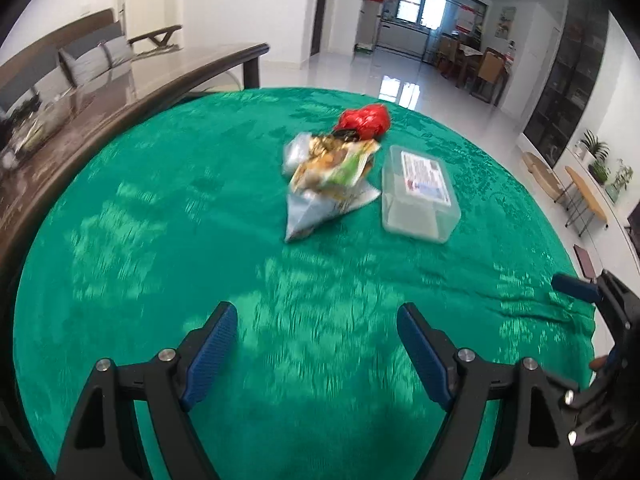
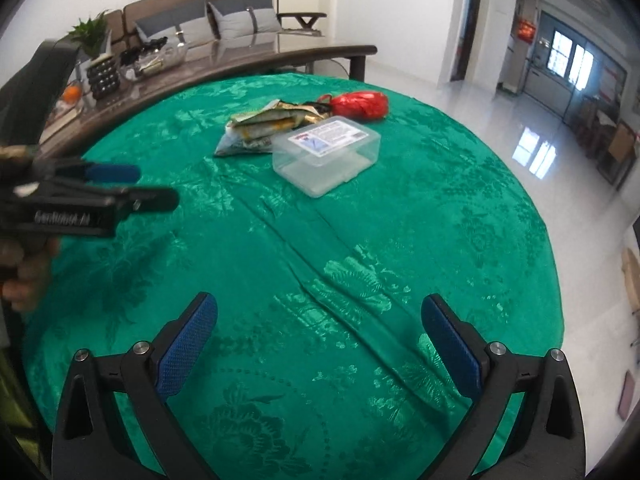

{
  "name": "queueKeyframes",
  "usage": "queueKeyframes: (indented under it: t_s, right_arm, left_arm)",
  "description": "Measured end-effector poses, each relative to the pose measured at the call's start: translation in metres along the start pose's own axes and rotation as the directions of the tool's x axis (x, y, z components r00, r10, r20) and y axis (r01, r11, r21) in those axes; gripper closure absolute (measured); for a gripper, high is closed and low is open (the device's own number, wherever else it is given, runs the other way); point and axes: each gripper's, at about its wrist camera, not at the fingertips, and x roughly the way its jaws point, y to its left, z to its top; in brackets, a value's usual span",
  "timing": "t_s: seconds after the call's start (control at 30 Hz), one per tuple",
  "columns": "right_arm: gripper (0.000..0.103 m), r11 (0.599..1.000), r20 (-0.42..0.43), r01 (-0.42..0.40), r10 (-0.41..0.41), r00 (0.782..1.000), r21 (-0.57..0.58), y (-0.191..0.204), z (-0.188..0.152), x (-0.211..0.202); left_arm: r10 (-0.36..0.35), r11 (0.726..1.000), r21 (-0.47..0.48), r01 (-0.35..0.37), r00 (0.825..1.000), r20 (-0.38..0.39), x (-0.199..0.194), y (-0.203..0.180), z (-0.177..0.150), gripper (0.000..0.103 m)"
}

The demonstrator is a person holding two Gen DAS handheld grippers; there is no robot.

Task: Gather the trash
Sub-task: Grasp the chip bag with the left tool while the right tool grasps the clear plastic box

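Trash heaped at far middle of bench (image 1: 120, 260), on green cloth (image 1: 320, 300). Counted: one red bag (image 1: 366, 120), knotted and crumpled, farthest back; one yellow-green wrapper (image 1: 336, 164) lying on top of one silver wrapper (image 1: 316, 216), the two overlapping and touching the red bag's near edge. Further wrappers in the heap possibly present; blur prevents a sure count. One clear plastic box (image 1: 418, 192) with printed label on lid, just beside the wrappers on their right, closed, flat on cloth. Same group in right wrist view: red bag (image 2: 360, 105), wrappers (image 2: 260, 128), box (image 2: 326, 154) nearest the camera.

Left gripper (image 1: 318, 344): jaws spread wide, blue pads facing each other, nothing between them, clear of cloth, well apart from heap. Right gripper (image 2: 320, 340): jaws likewise spread wide, holding nothing, above a long crease in cloth.

Beyond bench: one long dark table (image 2: 240, 60) with one potted plant (image 2: 94, 40); one sofa (image 2: 200, 12) with cushions behind.
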Motion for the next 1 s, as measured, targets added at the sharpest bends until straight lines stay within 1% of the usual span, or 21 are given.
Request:
queueKeyframes:
  t_s: [0.13,0.23,0.3,0.4,0.47,0.5,0.53,0.57,0.6,0.63,0.7,0.73,0.83,0.93,1.0]
  right_arm:
    - [0.001,1.000,-0.024,0.004,-0.004,1.000,-0.006,0.001,-0.006,0.006]
    - [0.001,0.999,-0.041,0.012,-0.014,0.999,-0.037,0.007,-0.010,0.010]
    - [0.001,0.998,-0.049,0.018,-0.022,0.999,-0.063,0.012,-0.013,0.013]
    - [0.001,0.997,-0.039,0.018,-0.022,0.999,-0.079,0.015,-0.014,0.013]
    - [0.001,0.998,-0.045,0.007,-0.010,0.999,-0.067,0.012,-0.013,0.014]
    - [0.001,0.998,-0.048,0.000,-0.003,0.999,-0.060,0.011,-0.013,0.015]
    - [0.001,0.999,-0.051,-0.005,0.003,0.999,-0.054,0.010,-0.013,0.016]
    - [0.001,0.999,-0.054,-0.011,0.009,0.998,-0.046,0.008,-0.013,0.017]
    - [0.001,0.999,-0.056,-0.014,0.011,0.998,-0.043,0.008,-0.013,0.017]
    - [0.001,0.999,-0.057,-0.016,0.013,0.998,-0.040,0.008,-0.013,0.017]
    - [0.001,0.999,-0.061,-0.020,0.018,0.998,-0.035,0.008,-0.012,0.018]
    - [0.001,0.999,-0.063,-0.023,0.021,0.998,-0.032,0.007,-0.013,0.017]
    - [0.001,0.999,-0.068,-0.029,0.028,0.997,-0.017,0.004,-0.012,0.019]
    - [0.001,1.000,-0.070,-0.024,0.024,0.997,-0.001,0.001,-0.013,0.017]
    - [0.001,1.000,-0.082,-0.022,0.024,0.996,0.018,0.000,-0.011,0.018]
  left_arm:
    - [-0.002,0.999,0.050,0.002,1.000,0.007,0.019,0.000,0.027,0.019]
    - [0.025,0.994,0.106,-0.025,1.000,0.002,0.040,-0.001,0.042,0.019]
    - [0.029,0.992,0.126,-0.029,1.000,-0.002,0.050,-0.002,0.046,0.019]
    - [0.013,0.990,0.138,-0.012,1.000,-0.008,0.063,0.001,0.054,0.019]
    - [-0.005,0.988,0.153,0.006,1.000,-0.007,0.068,0.001,0.057,0.020]
    - [-0.013,0.987,0.159,0.014,1.000,-0.006,0.069,0.002,0.059,0.025]
    - [-0.033,0.986,0.161,0.033,0.999,-0.007,0.070,0.003,0.059,0.042]
    - [-0.048,0.986,0.159,0.050,0.999,-0.017,0.073,0.004,0.062,0.051]
    - [-0.070,0.985,0.154,0.074,0.997,-0.029,0.074,0.005,0.061,0.064]
    - [-0.067,0.985,0.156,0.068,0.998,-0.016,0.071,0.006,0.059,0.068]
    - [-0.059,0.987,0.152,0.059,0.998,-0.007,0.066,0.006,0.054,0.072]
    - [-0.047,0.990,0.136,0.047,0.999,-0.007,0.061,0.007,0.050,0.074]
    - [-0.002,0.998,0.067,0.003,1.000,-0.011,0.036,0.013,0.031,0.074]
    - [0.046,0.999,-0.015,-0.046,0.998,-0.035,0.011,0.024,0.005,0.074]
    - [0.052,0.997,-0.058,-0.054,0.998,-0.043,0.001,0.033,-0.008,0.074]
